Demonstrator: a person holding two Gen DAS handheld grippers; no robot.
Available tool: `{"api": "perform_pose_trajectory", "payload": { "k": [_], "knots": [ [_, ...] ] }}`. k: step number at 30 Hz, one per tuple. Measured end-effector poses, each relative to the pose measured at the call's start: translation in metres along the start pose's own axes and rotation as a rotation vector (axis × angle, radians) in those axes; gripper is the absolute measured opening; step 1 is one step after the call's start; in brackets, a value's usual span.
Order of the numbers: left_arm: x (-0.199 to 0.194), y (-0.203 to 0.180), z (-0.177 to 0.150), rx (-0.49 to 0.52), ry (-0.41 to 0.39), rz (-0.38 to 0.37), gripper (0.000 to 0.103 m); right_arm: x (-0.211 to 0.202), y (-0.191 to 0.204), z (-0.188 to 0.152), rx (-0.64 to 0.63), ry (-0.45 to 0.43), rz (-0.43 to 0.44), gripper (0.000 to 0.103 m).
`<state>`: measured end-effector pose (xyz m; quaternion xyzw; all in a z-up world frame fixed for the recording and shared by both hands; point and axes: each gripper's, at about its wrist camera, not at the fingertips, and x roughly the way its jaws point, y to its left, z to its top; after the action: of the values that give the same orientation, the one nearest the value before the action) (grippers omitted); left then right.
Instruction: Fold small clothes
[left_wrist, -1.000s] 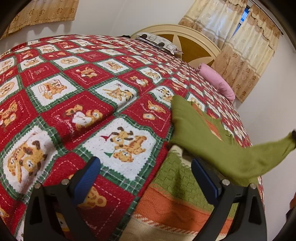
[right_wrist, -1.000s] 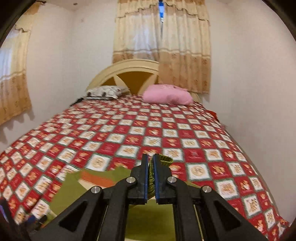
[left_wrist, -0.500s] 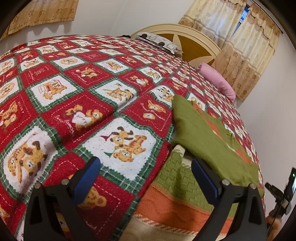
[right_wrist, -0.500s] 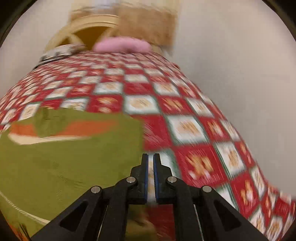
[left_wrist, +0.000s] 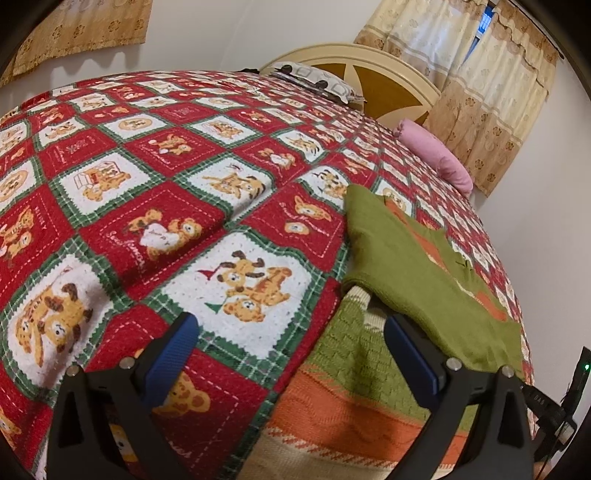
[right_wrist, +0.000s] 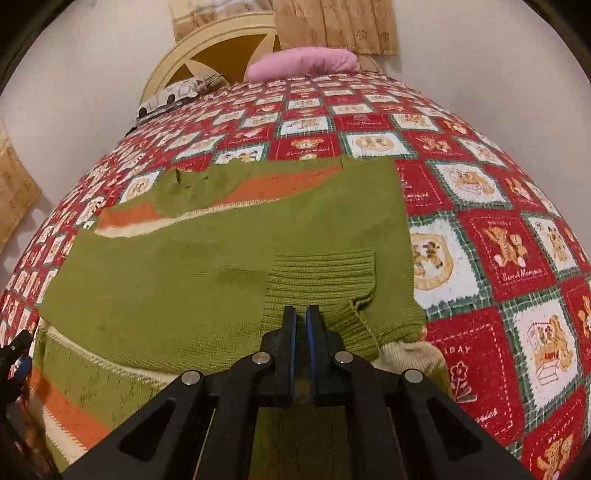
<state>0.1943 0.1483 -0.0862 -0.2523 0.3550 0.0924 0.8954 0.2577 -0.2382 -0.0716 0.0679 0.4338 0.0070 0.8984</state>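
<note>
Right hand-held gripper (right_wrist: 301, 314): jaws clenched together, blue pads almost touching, with nothing visible between them. The tips sit over the ribbed cuff (right_wrist: 325, 280) of the green sweater (right_wrist: 184, 280); whether they touch the knit cannot be told.

Left hand-held gripper (left_wrist: 291, 354): released, blue pads standing wide apart and empty. Its right finger (left_wrist: 410, 354) sits over the sweater's basket-weave green band, its left finger (left_wrist: 173, 347) over the bedspread (left_wrist: 147, 206).

The sweater lies flat on the bed, directly ahead of and below both hand-held grippers. A sleeve is folded across the body, its cuff nearest the right hand-held gripper. Orange and cream stripes show beyond the sleeve and along the hem nearest the cameras.

Outward, the bedspread is a patchwork of red and white squares with green plaid borders, printed with teddy bears. Readable writing to the right of the right hand-held gripper: "Sweet Memories", "HOLIDAY" in part, and a cut-off "...ories".

Farthest away: a pink pillow (right_wrist: 303, 64), a patterned pillow (right_wrist: 173, 94), a cream headboard (right_wrist: 221, 48) and beige curtains (left_wrist: 480, 85).
</note>
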Motion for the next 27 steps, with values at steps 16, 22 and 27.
{"api": "perform_pose_trajectory", "payload": {
  "k": [16, 22, 27],
  "knots": [
    [-0.019, 0.005, -0.009, 0.044, 0.031, -0.113, 0.103, -0.173, -0.063, -0.077, 0.002, -0.164, 0.014, 0.064],
    [-0.058, -0.002, -0.046, 0.284, 0.122, -0.171, 0.103, -0.195, -0.097, -0.142, 0.044, -0.059, 0.034, 0.064],
    [-0.095, -0.001, -0.072, 0.398, 0.166, -0.251, 0.103, -0.192, -0.09, -0.186, -0.027, 0.023, 0.051, 0.064]
  ]
}}
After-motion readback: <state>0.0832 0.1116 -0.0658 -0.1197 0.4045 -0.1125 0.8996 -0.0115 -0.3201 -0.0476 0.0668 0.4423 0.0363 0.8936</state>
